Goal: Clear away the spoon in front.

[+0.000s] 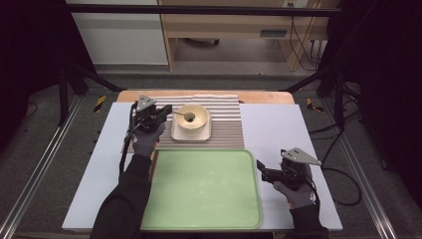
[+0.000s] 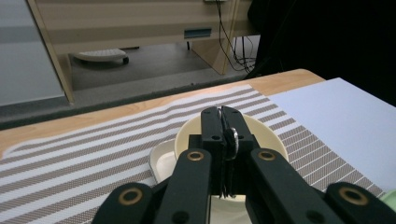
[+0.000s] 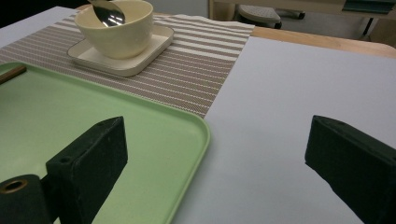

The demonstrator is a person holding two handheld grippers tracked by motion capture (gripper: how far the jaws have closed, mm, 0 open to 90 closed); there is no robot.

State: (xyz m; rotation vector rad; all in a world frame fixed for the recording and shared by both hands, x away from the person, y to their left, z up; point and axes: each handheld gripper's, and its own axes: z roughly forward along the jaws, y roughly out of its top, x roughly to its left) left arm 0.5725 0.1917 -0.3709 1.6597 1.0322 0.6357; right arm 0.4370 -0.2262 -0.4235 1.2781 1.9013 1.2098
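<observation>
Pinching a metal spoon (image 2: 230,140) in my left gripper (image 1: 166,110), bowl end over the cream bowl (image 1: 193,117) upper-middle. Right gripper (image 1: 259,168) sits spread wide beside the green tray (image 1: 204,219). No readable labels anywhere; my right gripper view catches the shiny spoon bowl.

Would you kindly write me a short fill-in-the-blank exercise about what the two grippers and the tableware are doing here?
1. The left gripper is shut on the handle of a ____.
2. The cream bowl stands on a square ____.
3. The jaws of the right gripper are ____.
4. The empty tray is ____ in colour.

Missing words: spoon; saucer; open; green
</observation>
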